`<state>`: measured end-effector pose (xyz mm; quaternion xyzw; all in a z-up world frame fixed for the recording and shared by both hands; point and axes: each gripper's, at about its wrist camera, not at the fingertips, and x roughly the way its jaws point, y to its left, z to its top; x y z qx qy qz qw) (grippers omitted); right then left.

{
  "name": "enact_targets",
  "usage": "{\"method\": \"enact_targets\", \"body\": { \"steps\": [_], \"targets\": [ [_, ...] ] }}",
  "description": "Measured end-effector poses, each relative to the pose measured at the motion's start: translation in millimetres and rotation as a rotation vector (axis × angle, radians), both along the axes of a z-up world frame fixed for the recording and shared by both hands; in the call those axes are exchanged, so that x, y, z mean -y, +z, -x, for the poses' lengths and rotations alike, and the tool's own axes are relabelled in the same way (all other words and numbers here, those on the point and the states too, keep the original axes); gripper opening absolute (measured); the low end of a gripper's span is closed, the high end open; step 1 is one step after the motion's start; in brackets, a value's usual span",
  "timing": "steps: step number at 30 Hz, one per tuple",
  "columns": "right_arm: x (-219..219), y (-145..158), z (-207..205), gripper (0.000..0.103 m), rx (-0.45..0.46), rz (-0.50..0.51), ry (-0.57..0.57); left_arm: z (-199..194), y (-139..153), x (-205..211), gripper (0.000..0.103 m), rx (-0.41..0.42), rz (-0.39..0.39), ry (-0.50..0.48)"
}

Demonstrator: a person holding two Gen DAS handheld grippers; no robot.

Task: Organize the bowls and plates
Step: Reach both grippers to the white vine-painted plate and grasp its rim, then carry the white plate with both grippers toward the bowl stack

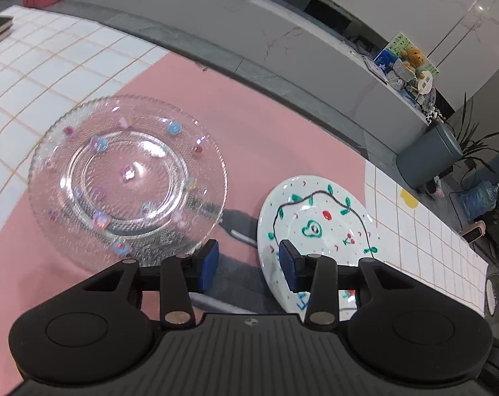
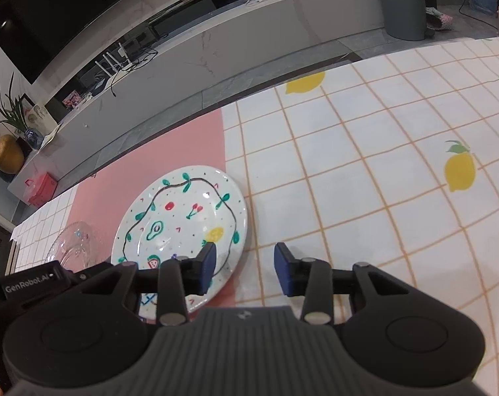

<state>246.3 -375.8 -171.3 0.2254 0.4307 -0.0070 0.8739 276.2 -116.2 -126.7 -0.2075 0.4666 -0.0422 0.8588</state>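
Where the pink mat (image 1: pixel 276 151) covers the tiled bench (image 2: pixel 365 151), two plates are seen lying flat and side by side, close but apart. To the left, a clear glass plate (image 1: pixel 127 178) with a scalloped, beaded rim and small pink and blue flower motifs is shown. To the right, a white ceramic plate (image 2: pixel 183 217) is shown, painted with a black wavy line bearing green leaves, cherries, an avocado and a lemon; its right edge reaches the border of the mat. The left tool (image 1: pixel 248 260) is held spread and empty over the gap between the plates, its left pad just beside the near rim of the glass plate and its right pad above the white plate. The right tool (image 2: pixel 244 269) is likewise spread and empty, with its left pad over the near right part of the white plate and its right pad over bare tiles.
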Motion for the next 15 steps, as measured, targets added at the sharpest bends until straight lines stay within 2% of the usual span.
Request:
{"method": "enact_targets", "body": {
  "steps": [3,5,6,7,8,9,15],
  "targets": [
    [-4.2,-1.7,-2.9,0.037,0.015,0.002,0.009,-2.3,0.0,3.2,0.047,0.008,0.005,-0.009],
    [-6.2,-3.3,-4.4,0.028,0.015,-0.01,0.013,-3.8,-0.6,5.3,0.043,0.006,0.019,-0.013],
    [-7.2,-4.0,-5.0,0.022,0.014,-0.012,0.011,-4.4,-1.2,6.0,0.038,0.005,0.029,-0.019],
    [-8.3,-4.1,-4.8,0.019,0.017,-0.002,0.006,-5.8,-2.1,7.1,0.025,-0.004,0.035,-0.026],
    [-9.5,-4.2,-4.7,0.017,0.017,0.012,0.004,-6.6,-3.3,8.7,0.017,-0.017,0.035,-0.031],
    [-9.8,-4.5,-4.7,0.013,0.017,0.021,0.0,-6.0,-2.5,10.3,0.015,-0.012,0.013,-0.029],
    [-4.2,-4.0,-1.0,0.01,-0.003,-0.018,-0.018,-1.9,1.6,13.7,0.014,-0.028,-0.022,-0.051]
  ]
}}
